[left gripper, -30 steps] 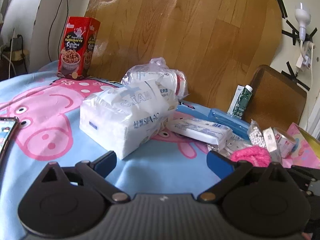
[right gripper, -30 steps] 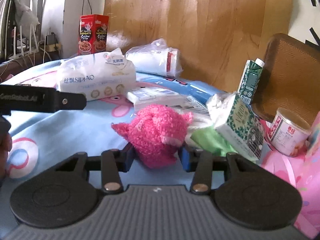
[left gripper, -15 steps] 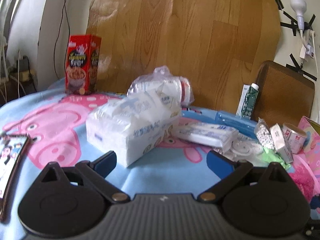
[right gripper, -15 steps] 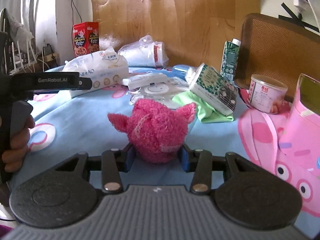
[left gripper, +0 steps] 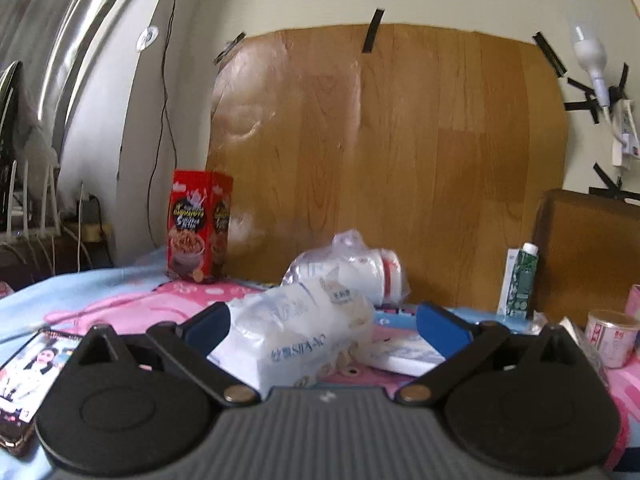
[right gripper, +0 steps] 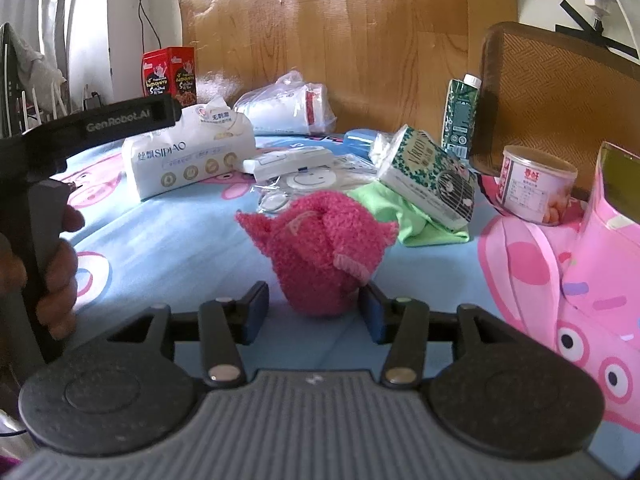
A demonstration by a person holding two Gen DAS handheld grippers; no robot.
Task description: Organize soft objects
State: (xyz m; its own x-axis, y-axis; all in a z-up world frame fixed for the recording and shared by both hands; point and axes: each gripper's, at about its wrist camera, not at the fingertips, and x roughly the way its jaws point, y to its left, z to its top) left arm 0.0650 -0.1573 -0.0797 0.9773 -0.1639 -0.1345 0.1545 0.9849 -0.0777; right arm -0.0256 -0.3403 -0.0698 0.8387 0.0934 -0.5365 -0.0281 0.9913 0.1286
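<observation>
Bedsheet [right gripper: 180,240] blue with pink pig print under everything, tissue pack [right gripper: 188,156] at our ten o'clock, pink plush [right gripper: 320,248] dead centre between right gripper [right gripper: 314,312] pads, jaws easing apart, left gripper [left gripper: 324,320] jaws wide, we note nothing held.

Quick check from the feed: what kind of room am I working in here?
Most likely a lived-in home room, possibly a bedroom. The work surface is a cartoon pig bedsheet, strewn with household goods like a tissue pack and a milk carton. A wood-grain sheet is taped to the wall.
</observation>
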